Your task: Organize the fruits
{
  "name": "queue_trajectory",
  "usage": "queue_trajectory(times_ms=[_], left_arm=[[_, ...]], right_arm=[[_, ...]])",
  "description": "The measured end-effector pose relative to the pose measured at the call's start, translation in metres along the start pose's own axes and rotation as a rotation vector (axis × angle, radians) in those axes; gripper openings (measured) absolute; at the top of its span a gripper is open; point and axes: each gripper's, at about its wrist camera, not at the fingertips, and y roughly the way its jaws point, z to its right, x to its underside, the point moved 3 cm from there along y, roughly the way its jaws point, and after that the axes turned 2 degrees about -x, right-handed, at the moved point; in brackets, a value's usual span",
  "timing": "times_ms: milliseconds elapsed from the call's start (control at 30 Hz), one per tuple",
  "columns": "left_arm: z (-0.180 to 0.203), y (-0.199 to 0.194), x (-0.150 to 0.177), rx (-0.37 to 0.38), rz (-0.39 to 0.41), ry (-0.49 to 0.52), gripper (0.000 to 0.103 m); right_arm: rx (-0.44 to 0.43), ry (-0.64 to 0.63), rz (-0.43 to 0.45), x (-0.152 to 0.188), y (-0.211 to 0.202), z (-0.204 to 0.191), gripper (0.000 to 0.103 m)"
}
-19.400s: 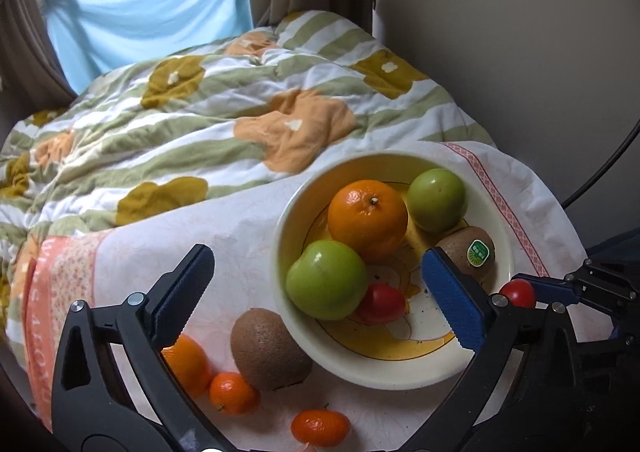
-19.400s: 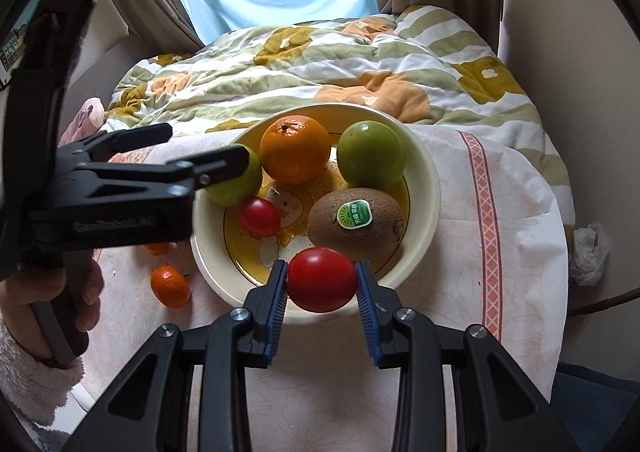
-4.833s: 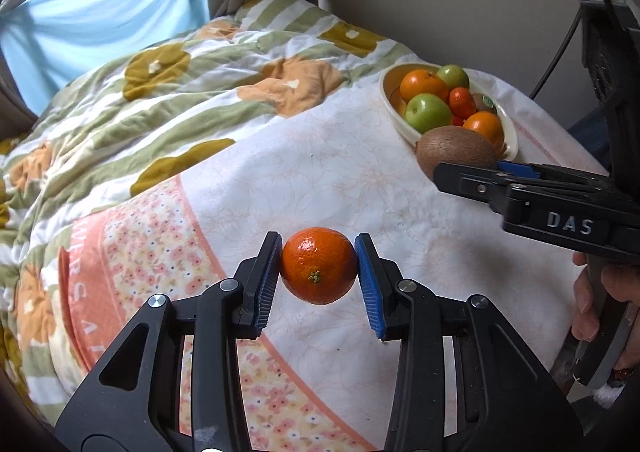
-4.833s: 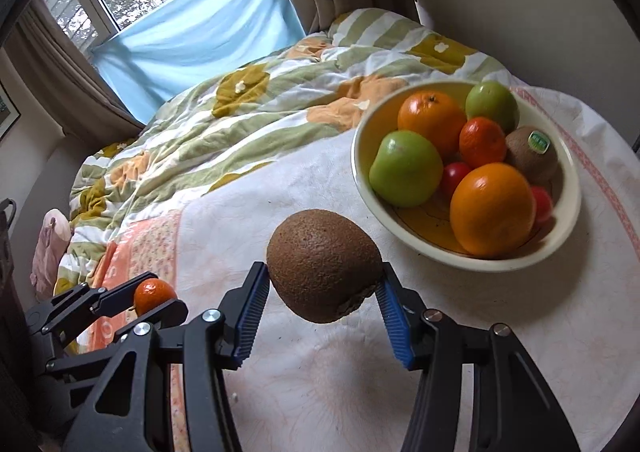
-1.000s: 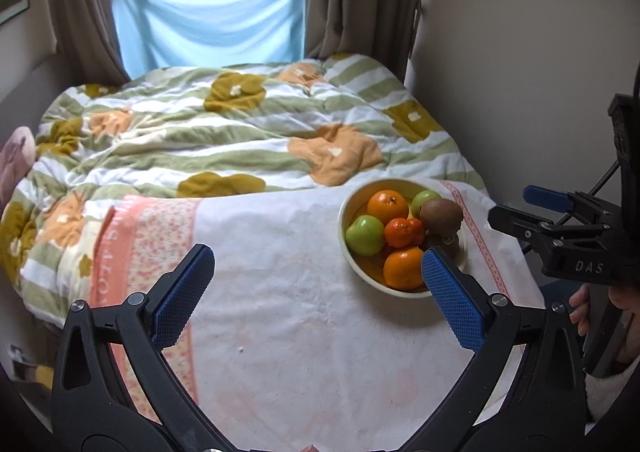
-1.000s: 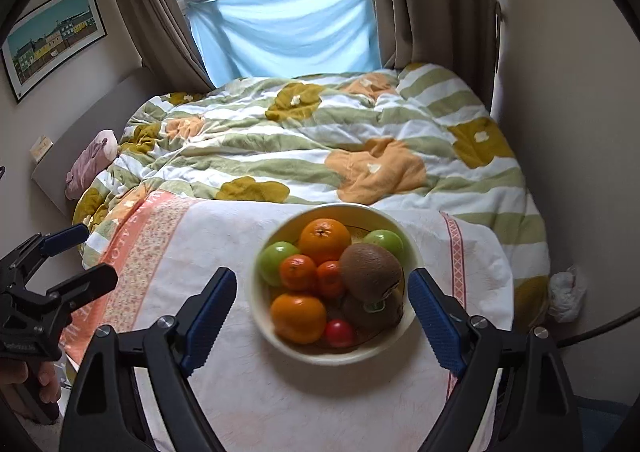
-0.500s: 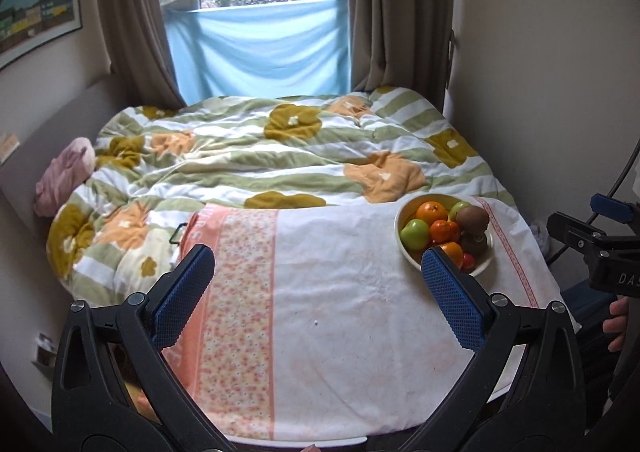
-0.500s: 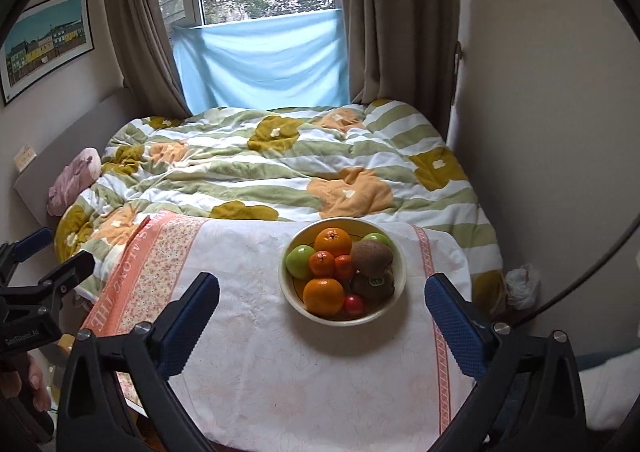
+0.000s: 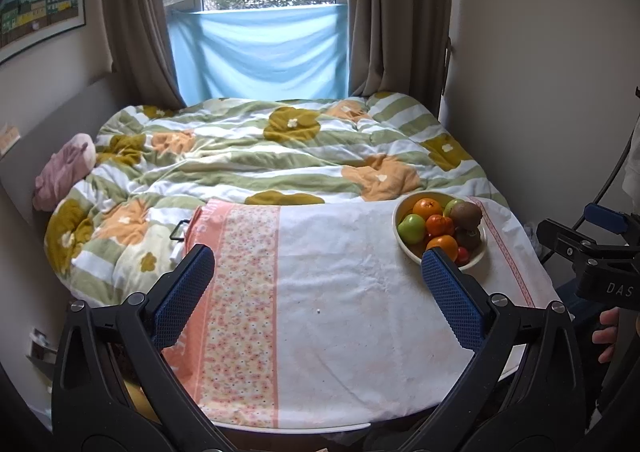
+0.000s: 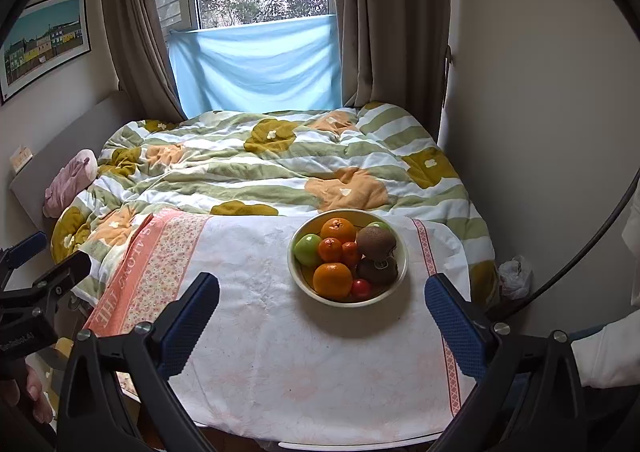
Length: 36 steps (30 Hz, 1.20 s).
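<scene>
the right gripper has its blue-padded jaws spread wide with nothing between them, having just finished opening; it hangs above the near edge of the table, pointing down at it. the left gripper is also wide apart and empty, held over the near left part of the same table. each tool shows in the other's view: the left one at the far left edge of the right wrist view with a bit of hand below it, the right one at the right edge of the left wrist view with fingertips on its handle. beyond the right gripper's jaws, on the white cloth, sits the bowl, cream with a yellow inside, toward the right and far side of the table. all the fruit is in it, piled together: an orange at the far side, a second orange at the near side, a green apple on the left, two small tangerines in the middle, a kiwi on top at the right, another kiwi with a sticker below it, and a small red tomato at the near rim. the cloth has an orange flowered band on its left side and a thin pink stripe on the right. behind the table lies a bed with a green-striped quilt, a pink soft toy at its left, then a window with brown curtains and a blue cloth across its lower part. a framed picture hangs on the left wall.
</scene>
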Motion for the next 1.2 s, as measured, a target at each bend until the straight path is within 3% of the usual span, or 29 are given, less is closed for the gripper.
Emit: queue_trajectory(times_ms=[1200], left_arm=[[0.0085,0.0007,-0.0060,0.008,0.015,0.003,0.103]], right_arm=[[-0.002,0.001,-0.002,0.0012,0.0016,0.0035,0.103]])
